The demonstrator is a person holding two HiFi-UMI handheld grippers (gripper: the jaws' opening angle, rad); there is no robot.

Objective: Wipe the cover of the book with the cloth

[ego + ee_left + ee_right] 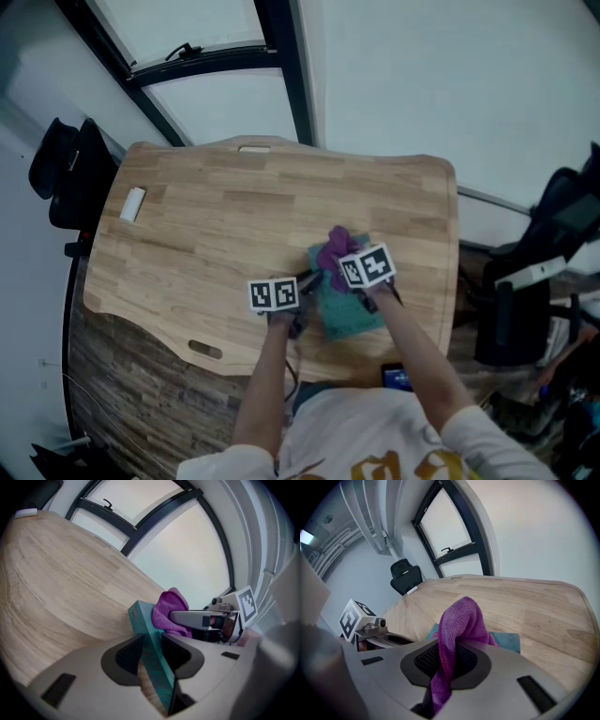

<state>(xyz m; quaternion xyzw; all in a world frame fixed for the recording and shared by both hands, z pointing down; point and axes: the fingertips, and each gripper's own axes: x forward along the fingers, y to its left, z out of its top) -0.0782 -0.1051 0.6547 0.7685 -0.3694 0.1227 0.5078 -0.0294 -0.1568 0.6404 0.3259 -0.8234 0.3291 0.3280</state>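
Teal book [143,625], near the front edge of a pale wooden table [234,216], is clamped along one edge by the left gripper [151,658], its dark fingers [129,656] closed flat on both covers. To the right, the right gripper [450,660] has its fingers [423,660] pinched on a purple cloth [459,620], which bunches up above them and rests on the book's cover at its far end. Dark window frames [281,56] run behind the table. Only the head view shows both of the person's forearms, a small white object [133,203] near the table's left edge and a black chair [70,173] just beyond it. The left gripper view alone shows the book's spine edge-on.
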